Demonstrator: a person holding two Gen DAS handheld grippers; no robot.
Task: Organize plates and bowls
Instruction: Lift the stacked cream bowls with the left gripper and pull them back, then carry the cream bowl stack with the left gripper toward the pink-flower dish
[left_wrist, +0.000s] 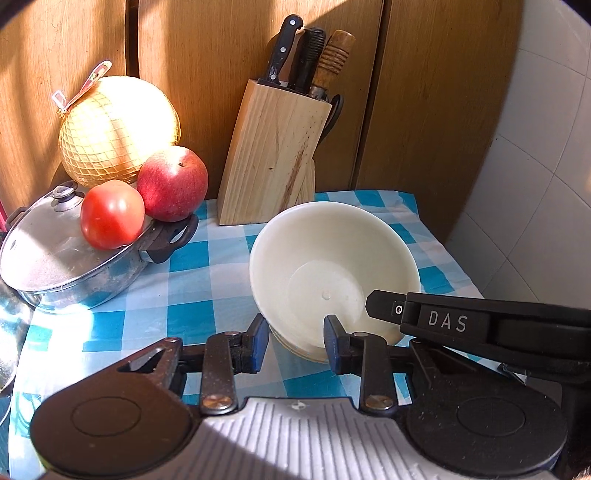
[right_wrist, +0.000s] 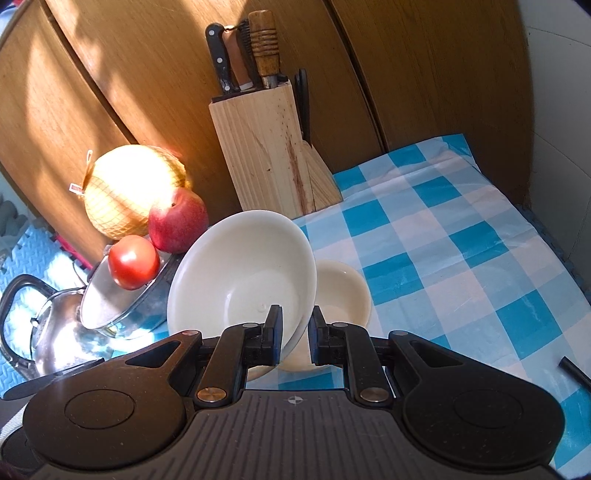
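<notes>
A large cream bowl (left_wrist: 332, 254) (right_wrist: 236, 266) hangs tilted over the blue-checked cloth (right_wrist: 461, 240). My right gripper (right_wrist: 297, 332) is shut on its near rim, one finger inside the bowl and one outside; its black finger (left_wrist: 384, 308) reaches in from the right in the left wrist view. A smaller cream bowl (right_wrist: 343, 291) (left_wrist: 299, 352) sits on the cloth, right beside and partly under the large one. My left gripper (left_wrist: 295, 341) stands open, its blue pads (left_wrist: 258, 343) either side of the large bowl's lower rim.
A wooden knife block (left_wrist: 273, 155) stands at the back against the cabinet doors. At the left, a lidded steel pot (left_wrist: 55, 254) carries a tomato (left_wrist: 110, 214) and an apple (left_wrist: 171, 188), with a netted pomelo (left_wrist: 114, 125) behind. A steel kettle (right_wrist: 48, 325) lies further left. Tiled wall (left_wrist: 535, 184) bounds the right.
</notes>
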